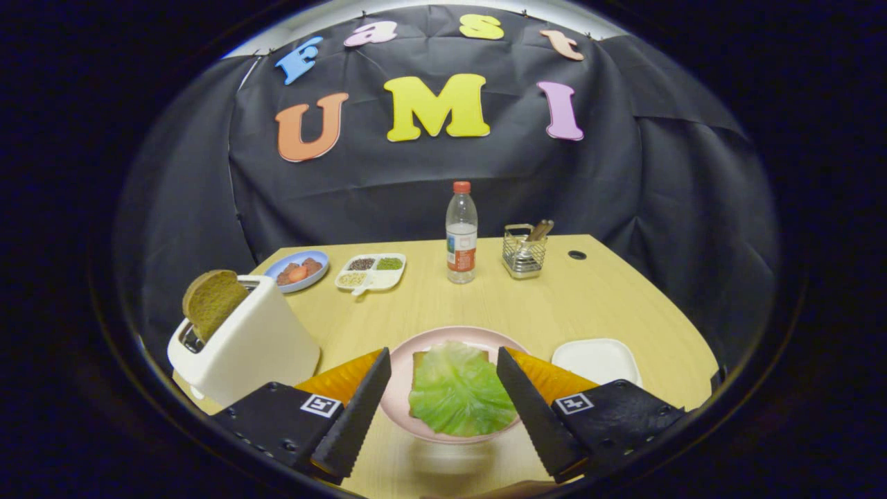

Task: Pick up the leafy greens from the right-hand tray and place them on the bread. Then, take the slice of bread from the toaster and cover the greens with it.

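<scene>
Your gripper (pixel 443 388) hangs with jaws spread, empty, leafy greens (pixel 461 391) on bread (pixel 418 359) between them; toaster (pixel 242 339) beside the left finger.

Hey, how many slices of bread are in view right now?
2. One brown slice sticks out of the white toaster; another lies on the pink plate under the green lettuce leaf, between the open claw fingers. More may be hidden.

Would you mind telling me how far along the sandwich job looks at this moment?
Done: the leafy greens lie on the bread on the pink plate, and the white tray to the right is bare. In hand: nothing; the gripper is open, its fingers either side of the greens. Left: the slice of bread is in the toaster, not yet placed over the greens.
</scene>
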